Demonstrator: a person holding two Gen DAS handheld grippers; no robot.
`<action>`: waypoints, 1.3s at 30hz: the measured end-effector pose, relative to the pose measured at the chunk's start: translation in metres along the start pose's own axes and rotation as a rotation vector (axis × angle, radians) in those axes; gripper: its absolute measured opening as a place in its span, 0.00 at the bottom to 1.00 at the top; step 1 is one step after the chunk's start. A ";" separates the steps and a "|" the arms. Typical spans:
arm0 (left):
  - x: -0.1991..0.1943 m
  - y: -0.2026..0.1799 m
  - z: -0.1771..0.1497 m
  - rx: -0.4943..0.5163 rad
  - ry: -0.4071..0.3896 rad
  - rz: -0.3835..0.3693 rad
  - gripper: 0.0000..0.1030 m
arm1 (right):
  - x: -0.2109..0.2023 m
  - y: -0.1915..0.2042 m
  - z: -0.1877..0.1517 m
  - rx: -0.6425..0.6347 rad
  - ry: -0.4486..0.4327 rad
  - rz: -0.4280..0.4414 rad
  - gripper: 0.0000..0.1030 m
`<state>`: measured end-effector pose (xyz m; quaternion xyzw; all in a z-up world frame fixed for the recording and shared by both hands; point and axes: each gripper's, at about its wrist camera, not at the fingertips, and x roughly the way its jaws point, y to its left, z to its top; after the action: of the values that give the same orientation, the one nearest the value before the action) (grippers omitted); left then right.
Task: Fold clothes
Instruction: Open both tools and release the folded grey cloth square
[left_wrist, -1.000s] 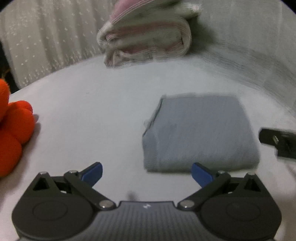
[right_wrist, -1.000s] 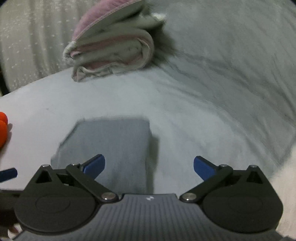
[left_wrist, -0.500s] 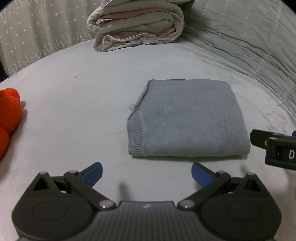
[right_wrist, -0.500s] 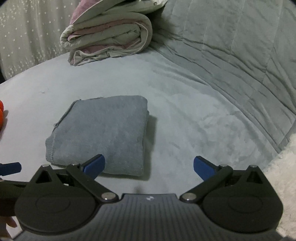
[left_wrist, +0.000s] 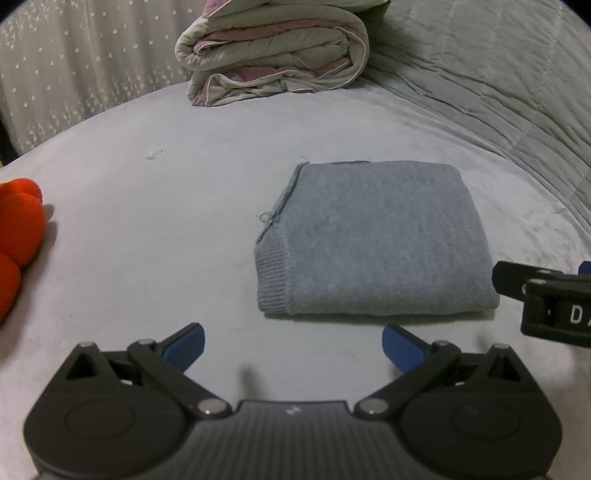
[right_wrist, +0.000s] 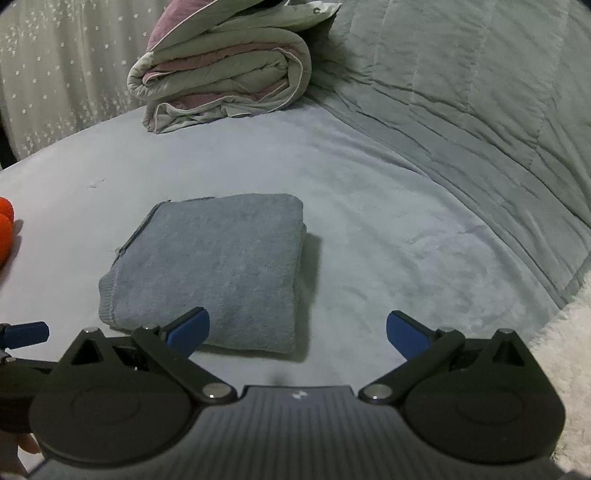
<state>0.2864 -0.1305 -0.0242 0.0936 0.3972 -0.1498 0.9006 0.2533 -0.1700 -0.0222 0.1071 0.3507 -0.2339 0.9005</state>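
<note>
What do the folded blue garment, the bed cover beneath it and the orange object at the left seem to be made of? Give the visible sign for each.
Folded blue garment: probably knitted yarn, matte; ribbed hem and loose threads along one edge.
Bed cover: looks like soft plush or velvety fabric; faint sheen, brushed marks.
Orange object: apparently fuzzy plush; rounded lobes, matte nap.

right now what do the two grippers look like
Both match: the left gripper and right gripper have black bodies with two round discs, a ribbed centre panel bearing a small white mark, silver pivot pins on black linkage bars, and blue fingertips. The right gripper's side carries white lettering.
</note>
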 end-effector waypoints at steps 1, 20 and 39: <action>0.000 0.000 0.000 -0.001 0.000 0.001 0.99 | 0.000 0.000 0.000 -0.002 0.000 0.000 1.00; -0.001 0.000 0.000 0.009 -0.003 0.013 0.99 | 0.001 0.002 0.000 -0.015 0.003 0.007 1.00; 0.001 -0.003 -0.001 0.024 -0.001 0.014 0.99 | 0.003 0.004 -0.001 -0.029 0.009 0.012 1.00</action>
<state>0.2853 -0.1337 -0.0257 0.1070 0.3945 -0.1481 0.9005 0.2563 -0.1675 -0.0246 0.0972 0.3574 -0.2228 0.9018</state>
